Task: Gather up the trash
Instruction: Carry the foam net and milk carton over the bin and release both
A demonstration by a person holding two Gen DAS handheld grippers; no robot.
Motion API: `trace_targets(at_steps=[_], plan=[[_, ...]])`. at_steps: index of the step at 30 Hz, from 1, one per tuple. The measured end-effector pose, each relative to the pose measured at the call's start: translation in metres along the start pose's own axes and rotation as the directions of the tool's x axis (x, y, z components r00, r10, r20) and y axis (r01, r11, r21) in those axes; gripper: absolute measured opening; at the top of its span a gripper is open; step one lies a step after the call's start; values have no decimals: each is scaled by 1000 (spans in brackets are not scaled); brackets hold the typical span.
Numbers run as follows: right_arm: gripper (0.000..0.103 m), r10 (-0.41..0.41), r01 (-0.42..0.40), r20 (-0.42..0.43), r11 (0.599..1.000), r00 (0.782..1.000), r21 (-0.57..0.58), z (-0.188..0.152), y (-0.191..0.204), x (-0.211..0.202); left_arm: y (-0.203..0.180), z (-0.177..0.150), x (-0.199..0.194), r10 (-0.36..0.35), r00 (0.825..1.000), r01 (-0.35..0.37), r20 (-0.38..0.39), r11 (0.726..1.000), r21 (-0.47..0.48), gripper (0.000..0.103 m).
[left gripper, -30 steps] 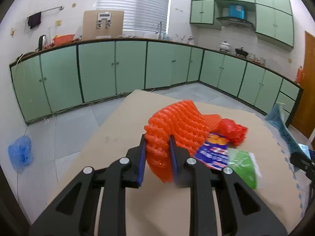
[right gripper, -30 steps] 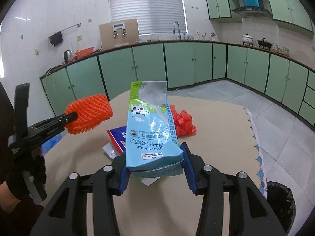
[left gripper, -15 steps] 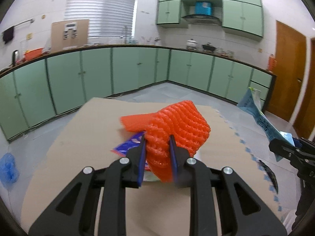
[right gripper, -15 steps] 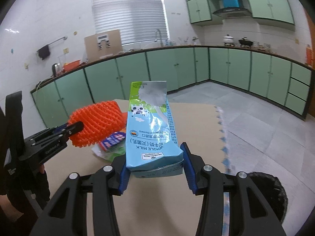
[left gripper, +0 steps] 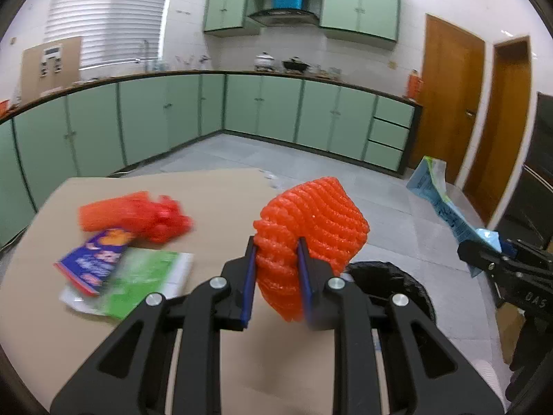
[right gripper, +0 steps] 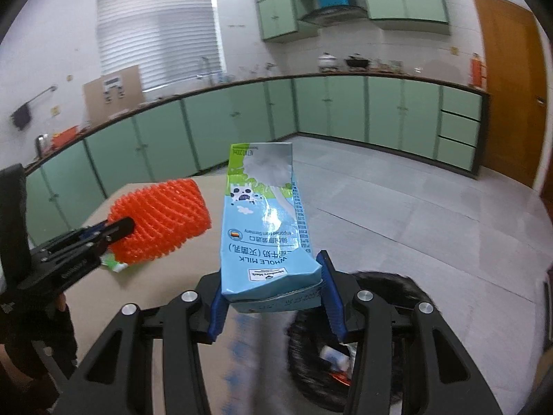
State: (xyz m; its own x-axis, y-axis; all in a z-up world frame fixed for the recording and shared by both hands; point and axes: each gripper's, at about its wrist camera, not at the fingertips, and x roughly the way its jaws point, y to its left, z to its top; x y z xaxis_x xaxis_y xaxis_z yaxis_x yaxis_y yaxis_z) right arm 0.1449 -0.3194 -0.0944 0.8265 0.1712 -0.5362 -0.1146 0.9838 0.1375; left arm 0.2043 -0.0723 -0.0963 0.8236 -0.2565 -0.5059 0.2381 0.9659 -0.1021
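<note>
While foam netting [left gripper: 311,221] and milk carton [right gripper: 268,228] are pinched by left gripper [left gripper: 276,273] and right gripper [right gripper: 271,294], both are carried binward; release over the bin [right gripper: 408,287] is judged next.

A kitchen with green cupboards all around

Green cupboards [left gripper: 262,110] run along 2 walls under a dark counter [right gripper: 345,76], with more green ones high up [left gripper: 359,10]. A window with white blinds [right gripper: 159,41] lets in light. The floor [right gripper: 397,200] is grey tile. 2 brown doors [left gripper: 452,103] stand at the side.
</note>
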Motion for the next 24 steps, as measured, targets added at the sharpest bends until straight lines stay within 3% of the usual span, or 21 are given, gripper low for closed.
trace_targets(at_steps=[10, 18, 22, 24], plan=[[46, -128, 131, -36, 988, 991, 81, -26, -74, 4, -73, -11, 46, -99, 994, 101, -41, 994, 51, 21], [47, -179, 189, -77, 971, 981, 146, -41, -126, 19, -115, -17, 83, -155, 983, 163, -94, 983, 86, 23], [48, -203, 218, -98, 961, 974, 169, -45, -142, 21, -125, -14, 95, -171, 979, 180, -108, 980, 86, 40], [53, -213, 227, -99, 958, 972, 175, -47, -145, 21, -128, -14, 98, -182, 977, 193, -110, 977, 89, 43]])
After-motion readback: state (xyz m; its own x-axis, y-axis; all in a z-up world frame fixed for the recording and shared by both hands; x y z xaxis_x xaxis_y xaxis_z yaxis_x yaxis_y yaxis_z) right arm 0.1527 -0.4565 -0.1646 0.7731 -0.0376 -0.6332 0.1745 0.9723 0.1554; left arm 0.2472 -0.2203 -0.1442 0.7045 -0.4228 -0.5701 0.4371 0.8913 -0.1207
